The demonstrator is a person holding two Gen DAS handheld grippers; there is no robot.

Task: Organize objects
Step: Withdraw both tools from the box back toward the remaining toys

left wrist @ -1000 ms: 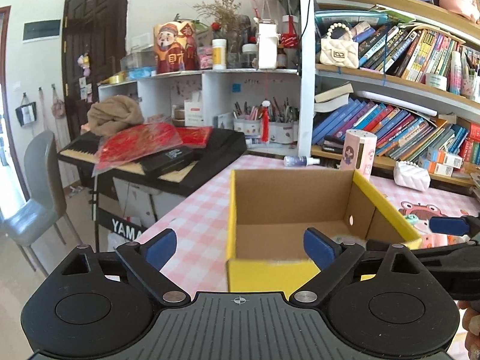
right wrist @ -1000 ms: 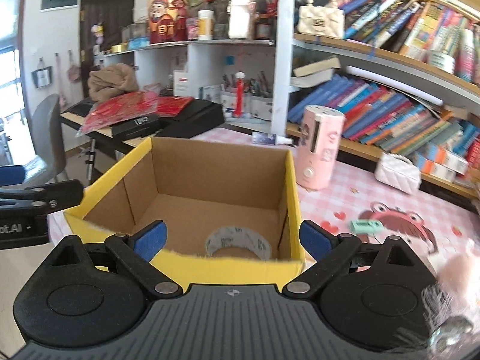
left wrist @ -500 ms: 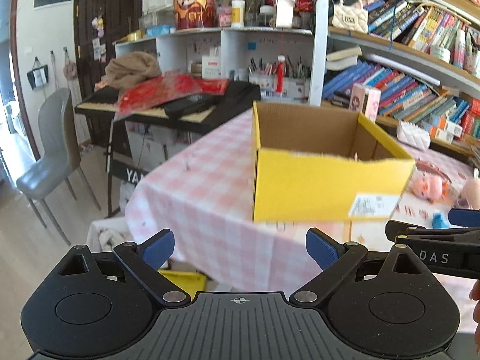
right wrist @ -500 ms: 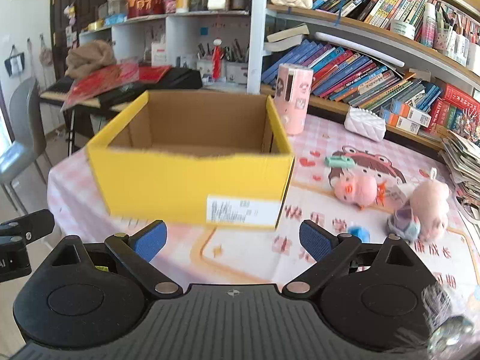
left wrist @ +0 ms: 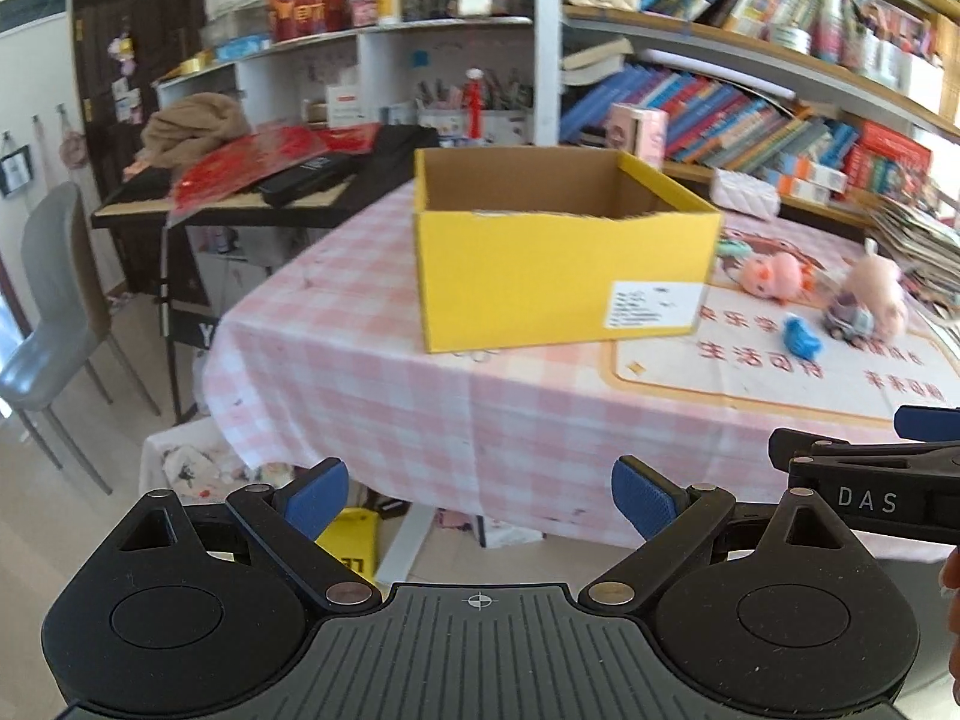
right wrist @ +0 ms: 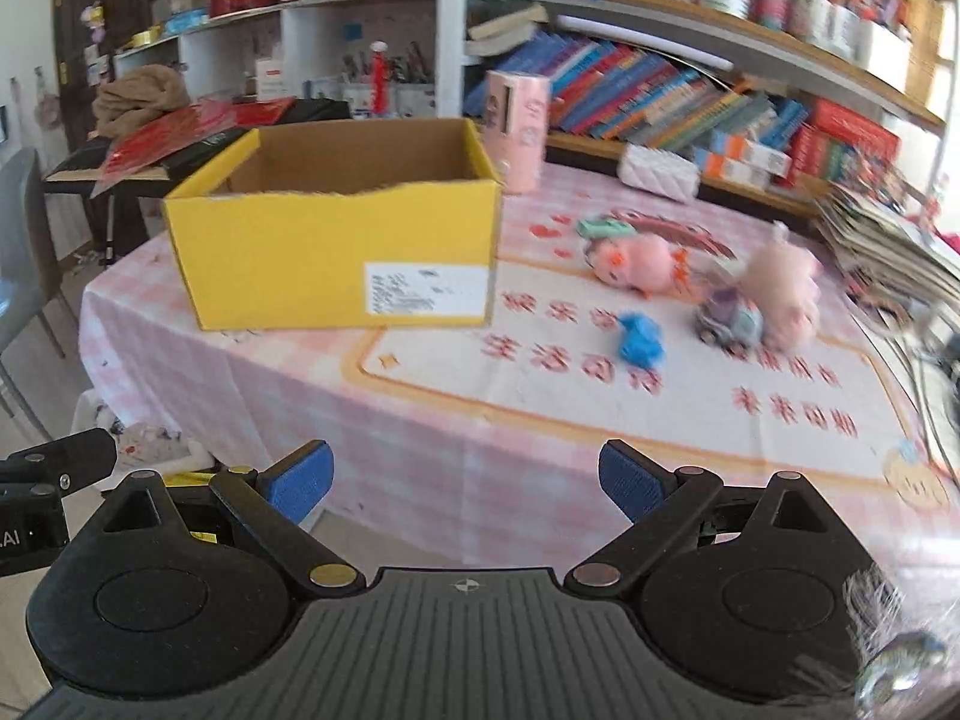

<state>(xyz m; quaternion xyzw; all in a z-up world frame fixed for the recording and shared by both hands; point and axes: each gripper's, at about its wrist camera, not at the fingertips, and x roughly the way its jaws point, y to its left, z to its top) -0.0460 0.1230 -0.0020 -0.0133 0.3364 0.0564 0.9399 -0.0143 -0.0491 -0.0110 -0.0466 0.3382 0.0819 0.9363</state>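
Observation:
An open yellow cardboard box (left wrist: 564, 264) (right wrist: 336, 252) stands on the pink checked table (left wrist: 420, 396) (right wrist: 540, 420); its inside is hidden from here. Right of the box lie a pink pig plush (right wrist: 636, 261), a second pink plush (right wrist: 780, 288), a small toy car (right wrist: 729, 318), a blue toy (right wrist: 641, 339) and a green toy (right wrist: 603, 227). My left gripper (left wrist: 480, 498) and right gripper (right wrist: 465, 480) hang off the table's near edge, both open and empty. The right gripper's finger (left wrist: 864, 480) shows at the left wrist view's right edge.
A pink canister (right wrist: 519, 126) and a white quilted pouch (right wrist: 657, 171) stand behind the box. Bookshelves (right wrist: 720, 60) line the back wall. A keyboard stand with red bags (left wrist: 264, 180) and a grey chair (left wrist: 54, 312) are at the left. Stacked papers (right wrist: 888, 252) lie at right.
Both grippers have pulled back from over the box to beyond the table's near edge. The box has shrunk in view and the toys have come into sight. Jaws stayed open.

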